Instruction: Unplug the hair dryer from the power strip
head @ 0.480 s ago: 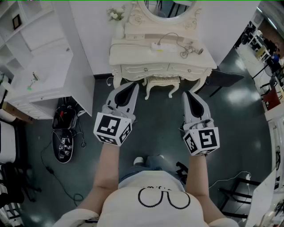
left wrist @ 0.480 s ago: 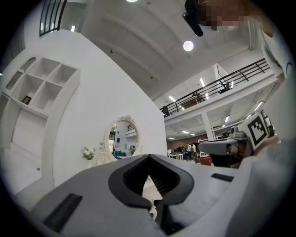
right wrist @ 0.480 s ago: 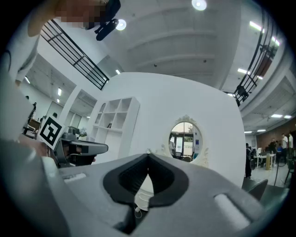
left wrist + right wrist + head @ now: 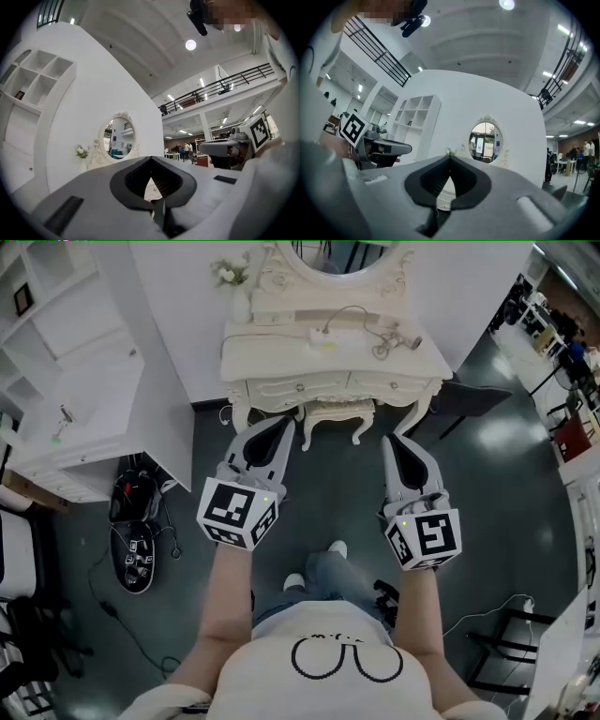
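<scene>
A white power strip (image 4: 323, 335) lies on the top of the cream dressing table (image 4: 281, 357) at the far side of the head view. A small hair dryer (image 4: 405, 341) rests to its right, and a thin cord (image 4: 352, 312) loops between them. My left gripper (image 4: 285, 422) and right gripper (image 4: 387, 439) are held side by side over the dark floor, well short of the table. Both point toward it, shut and with nothing in them. In the left gripper view the left gripper (image 4: 151, 158) has its tips together, and so does the right gripper (image 4: 450, 157) in its own view.
An oval mirror (image 4: 342, 254) backs the table, with a flower vase (image 4: 225, 275) at its left and a stool (image 4: 333, 413) tucked under it. White shelving (image 4: 84, 362) stands on the left. Black gear and cables (image 4: 136, 521) lie on the floor beside it. A dark chair (image 4: 478, 404) is to the right.
One foot has stepped forward, and the dressing table has slid slightly up and left in the head view. Both grippers keep the same pose, shut.
</scene>
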